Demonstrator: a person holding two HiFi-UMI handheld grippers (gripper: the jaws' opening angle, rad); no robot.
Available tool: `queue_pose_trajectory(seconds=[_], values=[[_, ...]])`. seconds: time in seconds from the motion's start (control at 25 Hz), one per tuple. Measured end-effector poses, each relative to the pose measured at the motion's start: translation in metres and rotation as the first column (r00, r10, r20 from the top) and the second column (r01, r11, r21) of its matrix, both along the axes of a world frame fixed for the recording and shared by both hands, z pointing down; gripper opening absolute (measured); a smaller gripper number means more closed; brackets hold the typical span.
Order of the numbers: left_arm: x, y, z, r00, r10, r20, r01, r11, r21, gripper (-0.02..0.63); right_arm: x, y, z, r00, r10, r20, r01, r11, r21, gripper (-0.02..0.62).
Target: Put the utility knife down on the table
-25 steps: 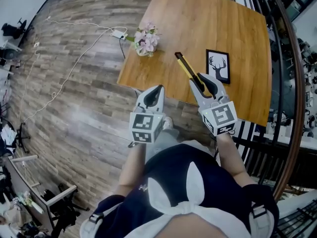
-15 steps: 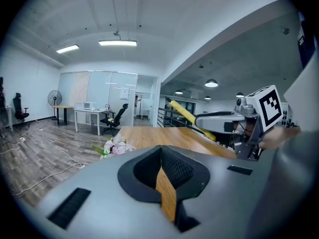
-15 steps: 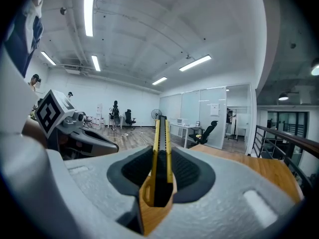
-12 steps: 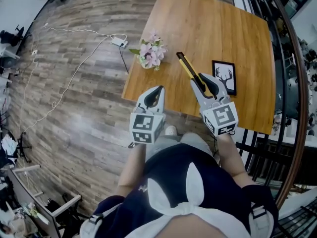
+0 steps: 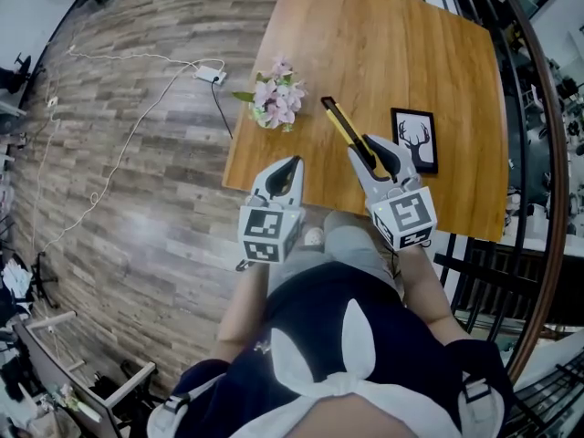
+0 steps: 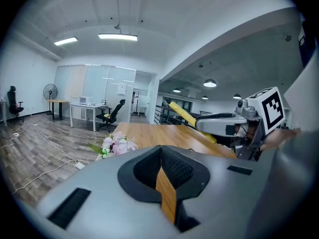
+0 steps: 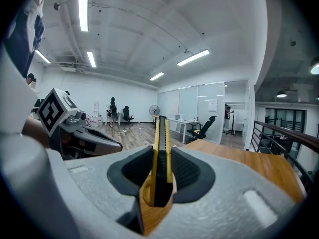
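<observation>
Your right tool (image 5: 376, 147) is clamped on the utility knife (image 5: 344, 126). Its pads grip the yellow-and-black body near the rear end, and the rest projects forward past the jaw tips. The knife hangs over the near part of the worktop (image 5: 401, 53), clear of its surface. Your left tool (image 5: 290, 165) has its jaws together with nothing between them, and sits at the worktop's near edge. The knife points into the gap between the flower posy (image 5: 276, 94) and the framed stag picture (image 5: 414, 140), touching neither.

Step in hand, as judged: you are bringing the knife in for the set-down, and the release is not yet made.

Next move: lower your right tool until the knife lies flat on bare wood between posy and picture. Then part the jaws and draw back along the knife's own line. Bring the tip down level with the handle, or the knife may pivot as the pads let go.
</observation>
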State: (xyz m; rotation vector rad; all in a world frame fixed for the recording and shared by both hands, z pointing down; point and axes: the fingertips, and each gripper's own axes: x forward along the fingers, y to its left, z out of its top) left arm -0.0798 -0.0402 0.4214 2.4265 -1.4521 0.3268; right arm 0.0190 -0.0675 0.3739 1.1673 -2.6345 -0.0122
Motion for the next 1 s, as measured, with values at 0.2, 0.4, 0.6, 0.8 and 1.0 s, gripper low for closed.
queue_pose_trajectory(seconds=[0.2,0.4,0.6,0.8,1.0], values=[[-0.004,-0.004,0.005,1.000,0.002,-0.005,-0.002,1.000,-0.023,0.018,-0.003,-0.002,0.005,1.000,0.000,-0.006,0.000,1.000,-0.019,0.115],[-0.002,-0.010,0.009,1.000,0.004,-0.006,-0.004,1.000,-0.027,0.018,-0.001,-0.007,0.011,1.000,-0.003,-0.008,0.002,1.000,-0.028,0.115],[0.000,-0.018,0.011,1.000,0.004,-0.008,-0.004,0.999,-0.032,0.018,0.001,-0.013,0.019,1.000,-0.012,-0.018,0.011,0.999,-0.043,0.115],[0.001,-0.027,0.019,1.000,0.009,-0.003,-0.009,0.999,-0.051,0.018,0.003,-0.022,0.030,1.000,-0.012,-0.023,0.010,0.998,-0.065,0.115],[0.003,-0.039,0.024,1.000,0.008,0.000,-0.008,0.998,-0.055,0.018,0.003,-0.029,0.044,0.999,-0.019,-0.027,0.017,0.996,-0.085,0.115]])
